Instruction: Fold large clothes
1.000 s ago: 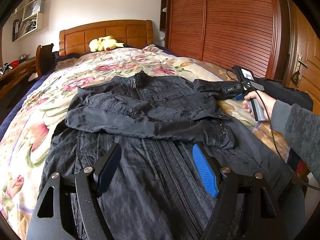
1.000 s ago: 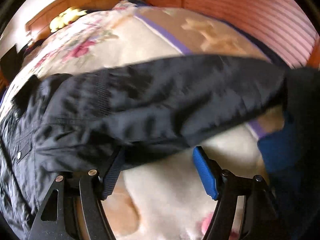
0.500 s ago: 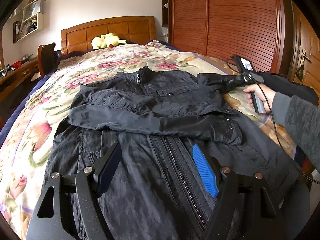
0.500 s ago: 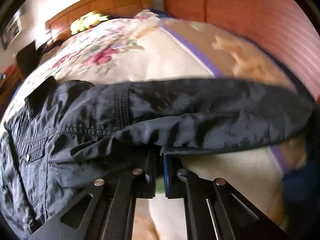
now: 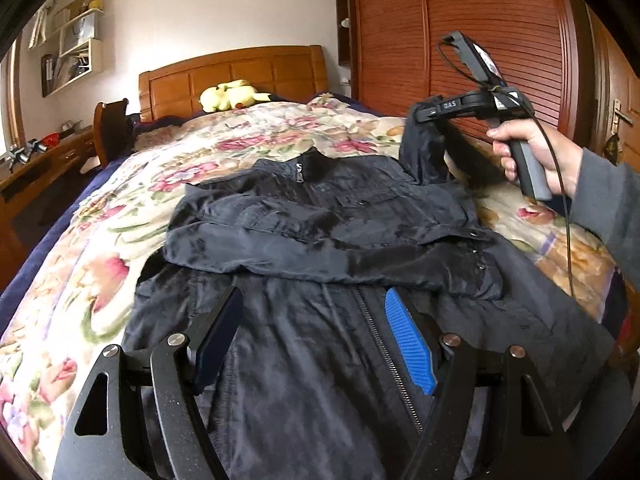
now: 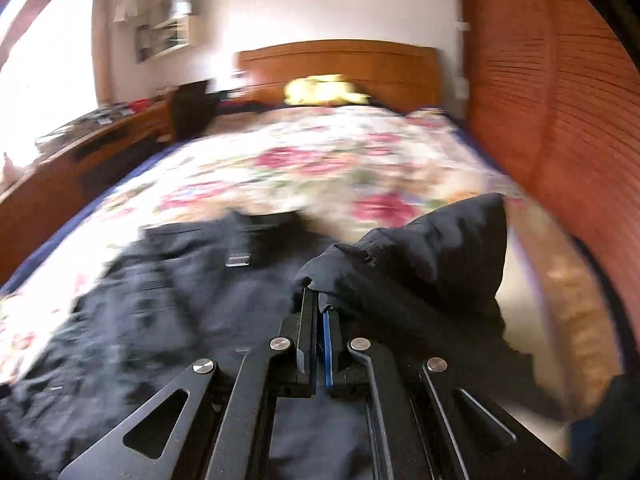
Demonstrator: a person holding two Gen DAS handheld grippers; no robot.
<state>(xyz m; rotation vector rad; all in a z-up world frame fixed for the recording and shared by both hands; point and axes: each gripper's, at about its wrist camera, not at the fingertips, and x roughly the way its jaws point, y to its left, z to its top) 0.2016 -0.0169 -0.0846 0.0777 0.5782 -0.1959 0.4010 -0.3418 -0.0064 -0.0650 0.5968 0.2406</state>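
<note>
right gripper (image 6: 318, 300) jaws clamped on the jacket sleeve (image 6: 420, 256); left gripper (image 5: 316, 340) jaws apart, empty.
sleeve fold in hand; next, probably carry it across the jacket (image 5: 320, 216) chest.

Left wrist view: low over the jacket (image 5: 320, 240) hem, facing up the bed (image 5: 280, 136) toward the headboard (image 5: 236, 68). Right wrist view: close above the jacket's right side, same heading, motion-blurred. Shared: jacket, floral quilt (image 6: 320, 152), headboard, yellow plush toy (image 5: 230, 94), wardrobe (image 5: 480, 40).
</note>
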